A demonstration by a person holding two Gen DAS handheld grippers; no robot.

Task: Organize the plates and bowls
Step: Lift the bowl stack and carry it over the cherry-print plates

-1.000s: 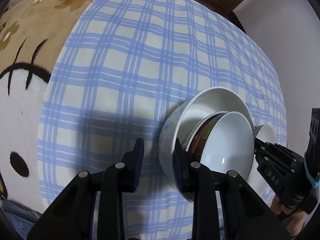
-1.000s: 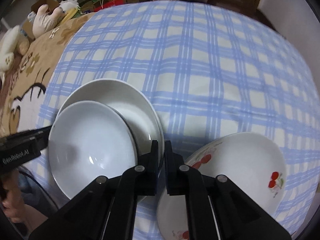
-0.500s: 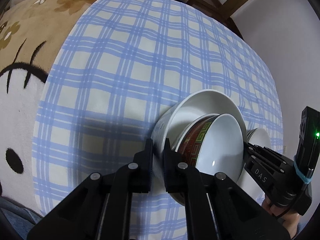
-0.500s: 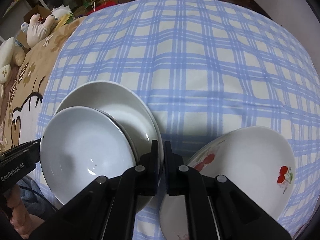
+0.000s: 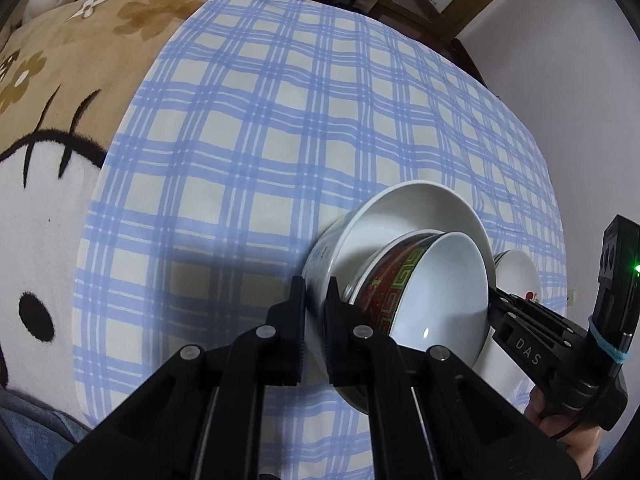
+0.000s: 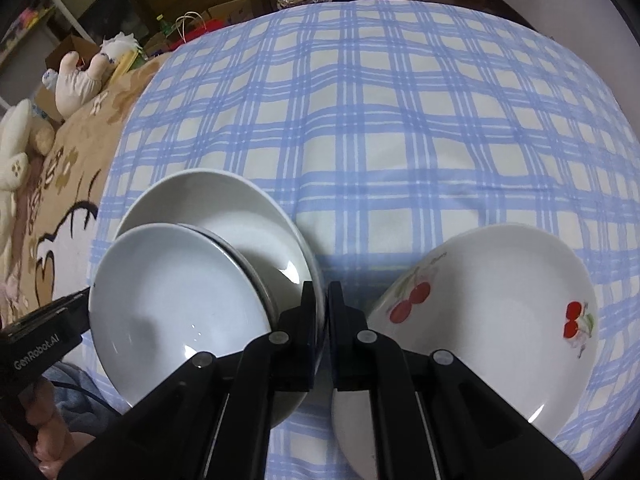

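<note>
A large white bowl [image 5: 412, 216] holds a smaller bowl [image 5: 436, 284] with a red and green patterned outside, tilted inside it. My left gripper [image 5: 316, 300] is shut on the large bowl's near rim. My right gripper [image 6: 323, 308] is shut on the opposite rim of the same large bowl [image 6: 224, 204], with the small bowl [image 6: 176, 292] to its left. A white cherry-print bowl [image 6: 492, 312] lies tilted on the cloth just right of my right gripper; its rim shows in the left wrist view [image 5: 516, 276].
Everything sits on a blue and white checked cloth [image 5: 280, 128] over a bed. A brown cartoon-face blanket [image 5: 52, 128] lies to the left. Soft toys [image 6: 80, 76] and boxes stand beyond the bed. A white wall [image 5: 580, 60] is on the right.
My left gripper has closed from open onto the large bowl's rim. The stacked bowls have lifted slightly with both grippers. The right gripper stayed shut on the rim.
</note>
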